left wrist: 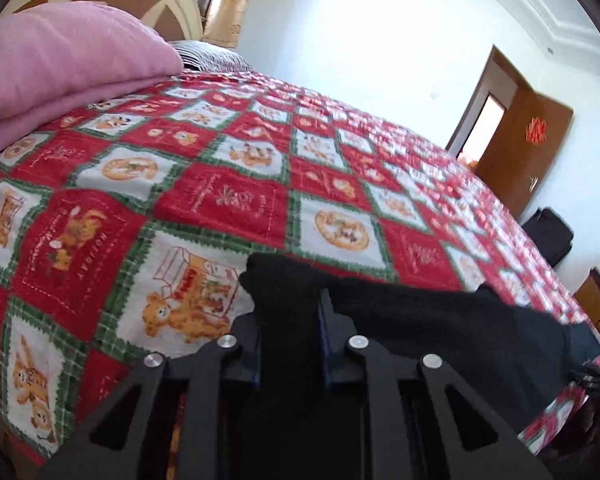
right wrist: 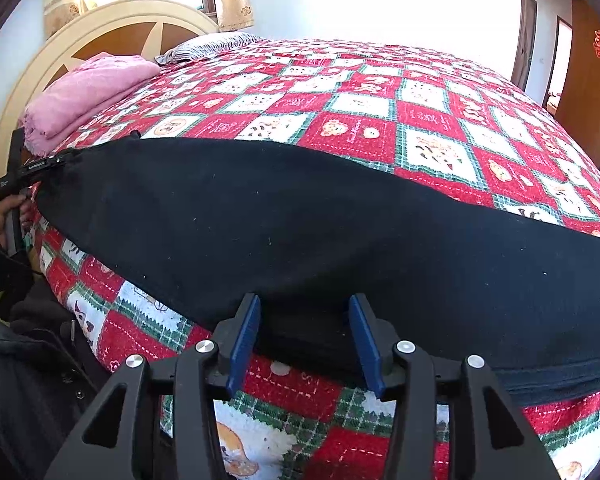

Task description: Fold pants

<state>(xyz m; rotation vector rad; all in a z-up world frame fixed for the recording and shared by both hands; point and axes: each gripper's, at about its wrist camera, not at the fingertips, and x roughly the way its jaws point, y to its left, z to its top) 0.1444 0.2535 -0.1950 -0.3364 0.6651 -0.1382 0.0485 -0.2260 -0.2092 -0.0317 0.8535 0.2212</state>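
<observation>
Black pants (right wrist: pixel 300 220) lie lengthwise across the bed (right wrist: pixel 420 120), from far left to right of the frame. The left gripper (left wrist: pixel 290 316) pinches their far-left end. The right gripper (right wrist: pixel 304 332) sits half-open, pads straddling the near edge at bottom centre.

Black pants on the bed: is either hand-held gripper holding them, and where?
The left hand-held gripper grips one end of the black pants. The right hand-held gripper straddles their near edge, jaws apart.
</observation>
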